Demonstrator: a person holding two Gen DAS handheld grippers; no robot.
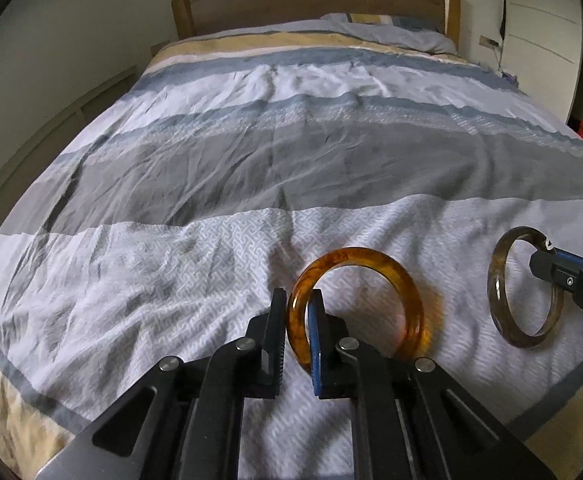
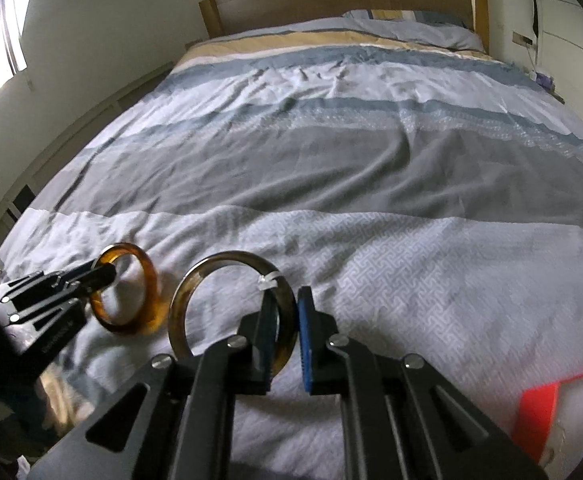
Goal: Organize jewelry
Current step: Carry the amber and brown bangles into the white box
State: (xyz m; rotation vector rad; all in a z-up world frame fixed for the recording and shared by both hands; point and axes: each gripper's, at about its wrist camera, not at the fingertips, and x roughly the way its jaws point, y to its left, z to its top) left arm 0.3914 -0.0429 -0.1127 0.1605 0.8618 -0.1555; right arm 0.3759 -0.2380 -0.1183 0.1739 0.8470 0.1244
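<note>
My left gripper (image 1: pixel 297 332) straddles the rim of an amber bangle (image 1: pixel 371 268): one finger sits outside the ring, the blue-padded finger inside. A gap shows between the outer finger and the rim, so I cannot tell whether it truly pinches. The bangle stands tilted on its edge on the bedspread (image 1: pixel 251 160), near the foot edge of the bed.

My right gripper (image 2: pixel 287 328) straddles a smoky grey-brown bangle (image 2: pixel 195 280) the same way, black finger inside the ring, blue-padded finger outside; again a sliver of space leaves the grip uncertain. This bangle stands just beside the amber one, to its right, not touching it.

Only the right wrist view shows a small white tie (image 2: pixel 268 280) knotted round the grey bangle's rim, and a red-and-white object (image 2: pixel 539 412) at the bed's near right corner. The left wrist view shows the amber bangle's mottled streaks more closely.

Beyond lie the striped cover, a pillow (image 1: pixel 391 30) and a wooden headboard (image 1: pixel 311 0) at the far edge.
</note>
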